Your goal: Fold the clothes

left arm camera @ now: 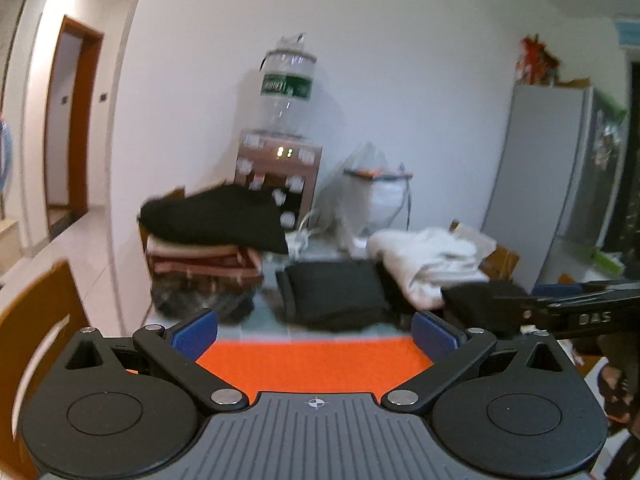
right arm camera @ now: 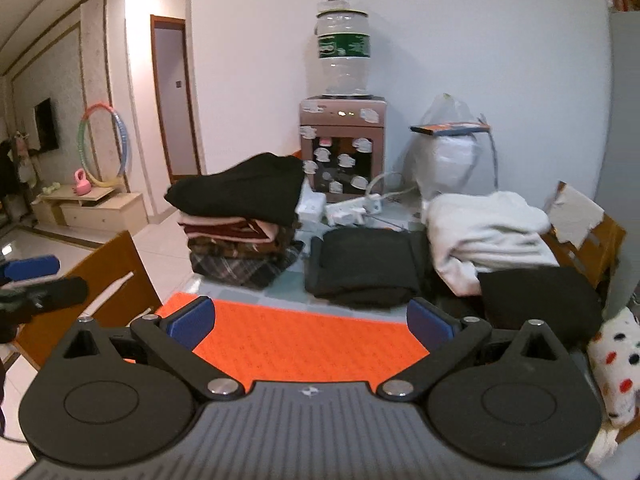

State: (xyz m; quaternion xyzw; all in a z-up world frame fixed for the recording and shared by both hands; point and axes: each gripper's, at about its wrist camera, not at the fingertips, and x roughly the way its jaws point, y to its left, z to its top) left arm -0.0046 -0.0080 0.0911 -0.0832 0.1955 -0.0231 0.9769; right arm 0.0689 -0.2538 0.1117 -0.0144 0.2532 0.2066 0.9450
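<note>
Ahead of me a water dispenser point(right arm camera: 343, 148) stands against the white wall, a clear bottle point(right arm camera: 343, 54) upside down on top. A white plastic bag point(right arm camera: 452, 160) sits just beside it. A hula hoop point(right arm camera: 105, 145) leans far left, and a wooden chair back point(right arm camera: 116, 276) rises near me.

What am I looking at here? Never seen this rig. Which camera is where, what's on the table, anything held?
No robot arm: a person holds a two-finger gripper in each hand, with a fisheye camera on each looking forward along its blue-padded fingers. One picture is from the left gripper, the other from the right gripper. Both are open and hold nothing. Below them lies a flat orange mat. Beyond it sit a tall stack of folded clothes topped by a black garment, a folded black garment and a rumpled white garment. A water dispenser stands at the wall.
</note>
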